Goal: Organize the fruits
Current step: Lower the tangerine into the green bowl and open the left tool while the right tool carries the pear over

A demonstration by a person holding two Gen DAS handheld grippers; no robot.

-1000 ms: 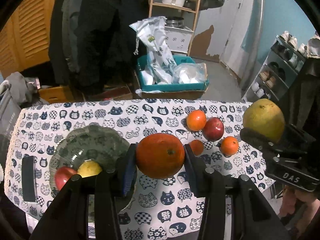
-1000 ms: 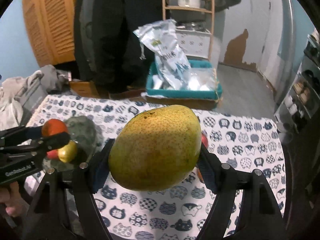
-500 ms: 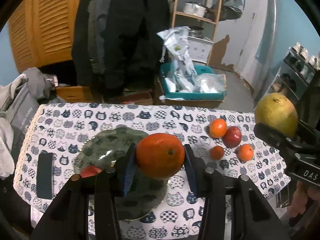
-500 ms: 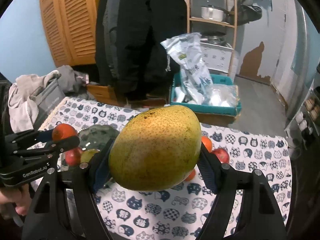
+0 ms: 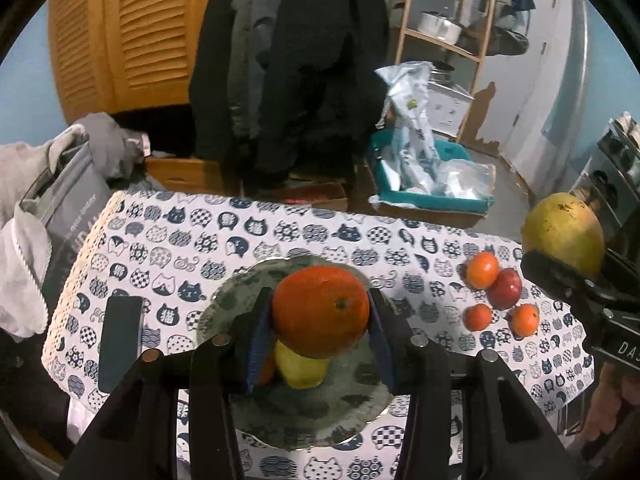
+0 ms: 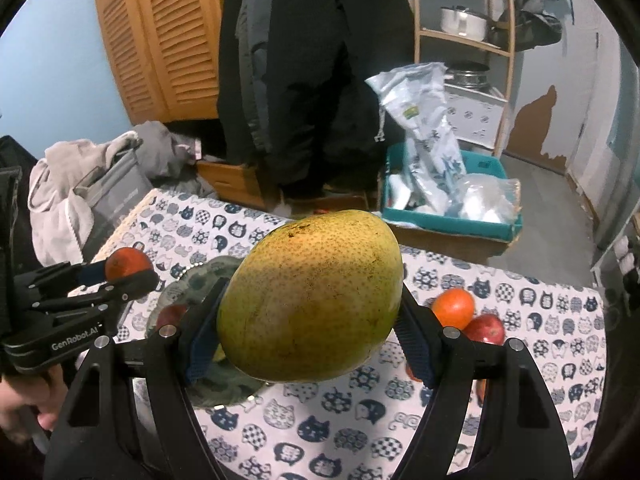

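My left gripper point(image 5: 320, 320) is shut on a large orange point(image 5: 320, 311) and holds it above the grey-green plate point(image 5: 312, 412). A yellow fruit point(image 5: 302, 366) lies on the plate under it. My right gripper point(image 6: 310, 320) is shut on a big yellow-green mango point(image 6: 312, 296), held above the table to the right of the plate point(image 6: 224, 384). The mango also shows in the left wrist view point(image 5: 562, 232). Three small oranges point(image 5: 482, 270) and a red apple point(image 5: 505, 289) lie on the cat-print tablecloth point(image 5: 280, 232) at the right.
A dark phone point(image 5: 120, 342) lies left of the plate. Clothes and a grey bag point(image 5: 60, 208) crowd the table's left edge. Behind the table stand a teal crate with bags point(image 5: 428, 184), hanging coats and a wooden shelf point(image 5: 444, 40).
My left gripper has carried the orange left, from beside the plate to over it. Both grippers have pulled back and up, so more of the room shows. The mango stays gripped.
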